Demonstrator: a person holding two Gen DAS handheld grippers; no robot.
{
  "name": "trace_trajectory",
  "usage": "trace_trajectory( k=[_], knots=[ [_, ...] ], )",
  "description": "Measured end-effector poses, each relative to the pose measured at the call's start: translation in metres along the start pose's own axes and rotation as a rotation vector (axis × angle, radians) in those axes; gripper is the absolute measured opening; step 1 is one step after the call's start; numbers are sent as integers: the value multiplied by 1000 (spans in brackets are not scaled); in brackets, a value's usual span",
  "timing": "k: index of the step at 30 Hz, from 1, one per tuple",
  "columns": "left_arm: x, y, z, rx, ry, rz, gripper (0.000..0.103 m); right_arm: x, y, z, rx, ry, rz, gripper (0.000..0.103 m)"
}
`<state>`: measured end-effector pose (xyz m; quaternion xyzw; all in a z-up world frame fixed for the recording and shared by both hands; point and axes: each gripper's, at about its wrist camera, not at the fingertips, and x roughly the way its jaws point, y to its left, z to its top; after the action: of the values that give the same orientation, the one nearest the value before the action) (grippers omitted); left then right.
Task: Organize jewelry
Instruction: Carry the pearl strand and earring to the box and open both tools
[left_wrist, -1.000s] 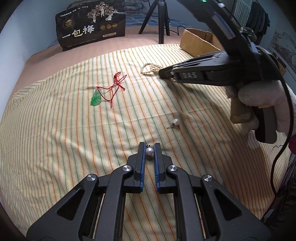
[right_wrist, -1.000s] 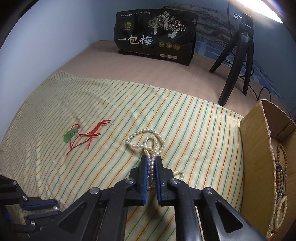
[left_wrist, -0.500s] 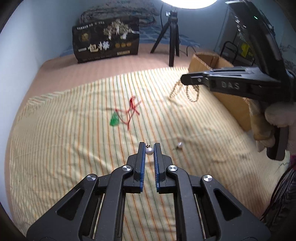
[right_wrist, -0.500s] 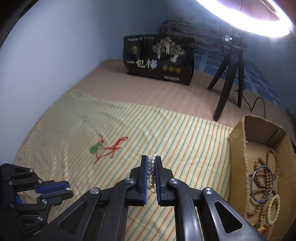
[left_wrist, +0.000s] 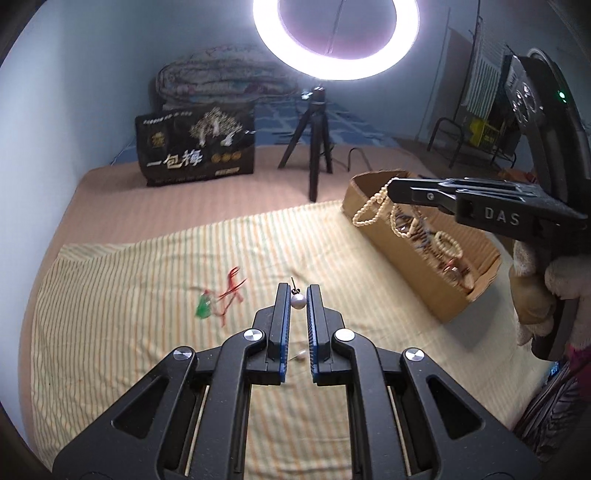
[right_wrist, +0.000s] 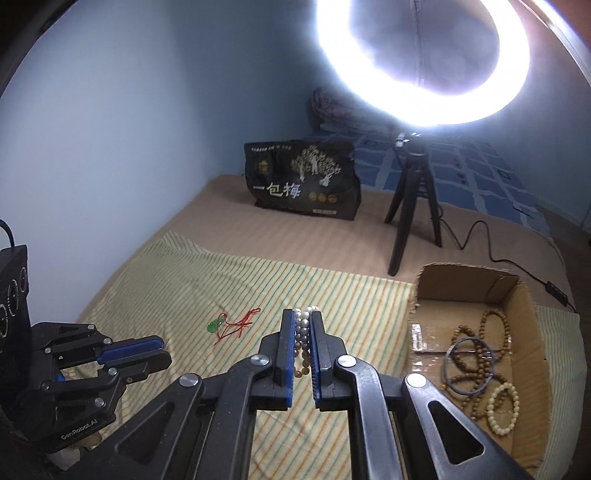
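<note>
My left gripper (left_wrist: 298, 293) is shut on a pearl earring (left_wrist: 297, 301), held above the striped cloth (left_wrist: 147, 295). A second pearl earring (left_wrist: 302, 355) lies on the cloth below its fingers. My right gripper (right_wrist: 302, 319) is shut on a pearl necklace (right_wrist: 303, 328); in the left wrist view the pearl necklace (left_wrist: 369, 212) dangles from the right gripper (left_wrist: 393, 190) over the near end of the cardboard box (left_wrist: 406, 273). The box (right_wrist: 524, 306) holds several bead bracelets (right_wrist: 476, 365). A green pendant on red cord (left_wrist: 218, 299) lies on the cloth, left of the left gripper (right_wrist: 155, 354).
A black printed bag (left_wrist: 197, 147) and a ring light on a small tripod (left_wrist: 314, 147) stand behind the cloth; its cable (right_wrist: 480, 240) runs past the box. A wall closes the left side. A gloved hand (left_wrist: 546, 288) holds the right gripper.
Both grippers rose from the cloth with their catches. The pearl necklace came off the cloth and moved right to hang over the box. The second earring stayed on the cloth.
</note>
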<state>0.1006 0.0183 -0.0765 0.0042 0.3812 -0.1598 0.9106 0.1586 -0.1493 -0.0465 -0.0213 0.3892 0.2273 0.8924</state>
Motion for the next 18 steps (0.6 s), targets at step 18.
trace_trajectory(
  k=[18],
  knots=[
    [36, -104, 35, 82, -5, -109, 7, -67, -99, -32, 101, -17, -118, 5]
  ],
)
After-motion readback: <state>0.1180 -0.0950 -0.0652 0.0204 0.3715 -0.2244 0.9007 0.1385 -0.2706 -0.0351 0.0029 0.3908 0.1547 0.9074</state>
